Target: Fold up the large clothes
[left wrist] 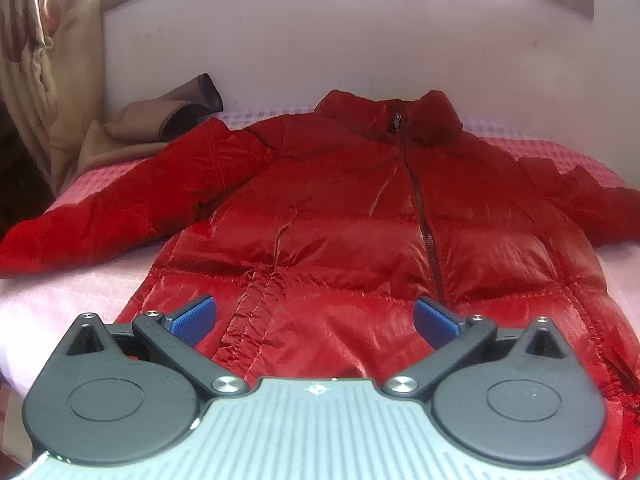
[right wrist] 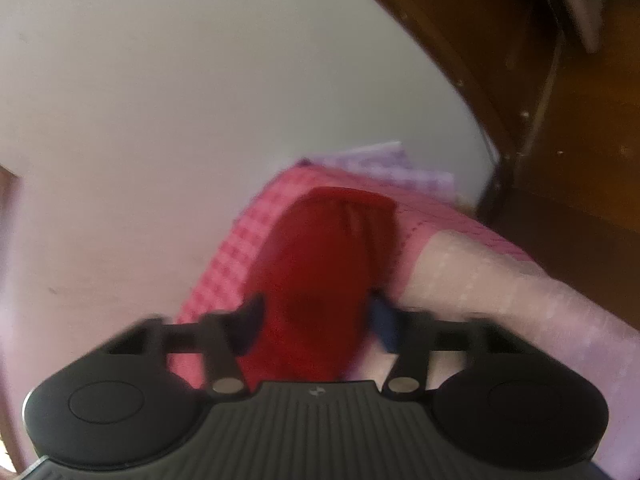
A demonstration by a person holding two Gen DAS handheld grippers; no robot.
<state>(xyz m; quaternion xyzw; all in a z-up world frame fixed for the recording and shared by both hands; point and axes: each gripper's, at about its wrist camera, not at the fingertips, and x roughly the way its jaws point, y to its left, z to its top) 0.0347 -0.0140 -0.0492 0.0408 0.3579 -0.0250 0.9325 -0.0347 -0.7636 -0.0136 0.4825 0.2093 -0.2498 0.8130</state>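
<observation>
red jacket [left wrist: 340, 208] flat on pink bed [left wrist: 60, 292], zipped up. left gripper [left wrist: 314, 318] fingers wide apart, jacket bottom between them, not pinched. right gripper [right wrist: 316, 326] fingers pinching red sleeve [right wrist: 320, 256]; picture blurry.

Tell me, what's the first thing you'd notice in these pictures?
The big shiny red puffer jacket, spread front-up on the pink checked bed with its zipper closed. The left gripper hangs open over its hem, while the right gripper has a red sleeve between its fingers near the bed's edge.
</observation>
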